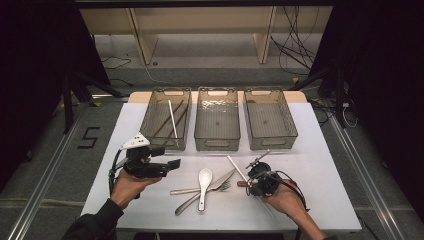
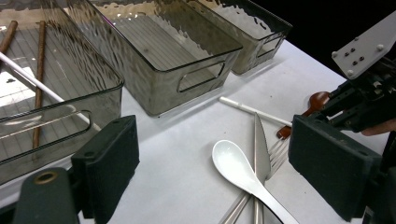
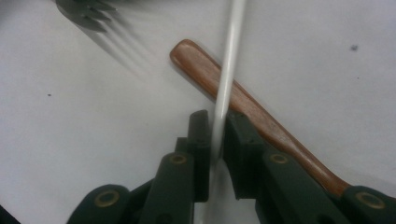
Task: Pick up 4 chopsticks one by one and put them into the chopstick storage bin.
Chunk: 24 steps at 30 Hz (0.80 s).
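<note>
My right gripper [image 1: 250, 183] [image 3: 215, 123] is low over the white table, shut on a white chopstick [image 1: 236, 166] [image 3: 229, 70] that lies across a brown wooden utensil handle [image 3: 247, 109] [image 2: 317, 100]. Left of it lies a small pile: a white ceramic spoon [image 1: 203, 180] [image 2: 236, 165], a metal knife [image 1: 222, 180] [image 2: 260, 149] and a fork [image 1: 197, 190] [image 3: 84, 14]. My left gripper [image 1: 172, 165] [image 2: 219, 172] hovers above the table's left side, jaws wide open and empty, pointing toward the pile.
Three smoky clear bins stand in a row at the back: the left bin [image 1: 166, 90] [image 2: 56, 105] holds a white chopstick and brown chopsticks, the middle bin [image 1: 217, 90] [image 2: 187, 65] and right bin [image 1: 265, 91] look bare. Table edges run close in front of both hands.
</note>
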Each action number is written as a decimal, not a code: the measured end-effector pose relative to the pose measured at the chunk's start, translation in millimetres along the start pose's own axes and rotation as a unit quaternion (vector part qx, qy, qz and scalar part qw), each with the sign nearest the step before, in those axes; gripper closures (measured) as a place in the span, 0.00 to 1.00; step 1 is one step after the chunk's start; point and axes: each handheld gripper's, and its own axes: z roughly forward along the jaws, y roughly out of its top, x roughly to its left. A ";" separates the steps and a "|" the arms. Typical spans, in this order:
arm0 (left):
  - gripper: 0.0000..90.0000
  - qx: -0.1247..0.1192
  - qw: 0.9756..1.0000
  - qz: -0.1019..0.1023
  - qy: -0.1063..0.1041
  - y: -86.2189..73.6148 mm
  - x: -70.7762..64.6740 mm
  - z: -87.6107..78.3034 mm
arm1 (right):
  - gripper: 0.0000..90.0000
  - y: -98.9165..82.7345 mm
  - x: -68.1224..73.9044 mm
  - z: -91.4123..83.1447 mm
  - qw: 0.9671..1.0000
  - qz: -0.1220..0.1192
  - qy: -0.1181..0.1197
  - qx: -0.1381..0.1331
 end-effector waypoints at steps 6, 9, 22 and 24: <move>0.18 0.001 1.000 0.001 0.000 -0.1 -0.3 0.3 | 0.94 -0.9 -1.8 -0.1 1.000 0.001 -0.004 -0.001; 0.18 0.000 1.000 0.001 0.000 -0.1 -0.1 0.2 | 0.95 -1.0 -0.9 -0.2 1.000 -0.003 -0.008 -0.001; 0.18 0.001 1.000 -0.001 0.002 -0.7 0.9 0.4 | 0.96 -3.1 -7.2 -9.3 1.000 -0.007 -0.026 -0.017; 0.18 0.001 1.000 0.000 0.002 -0.7 0.9 0.5 | 0.96 -3.1 -7.6 -12.0 0.999 -0.006 -0.028 -0.025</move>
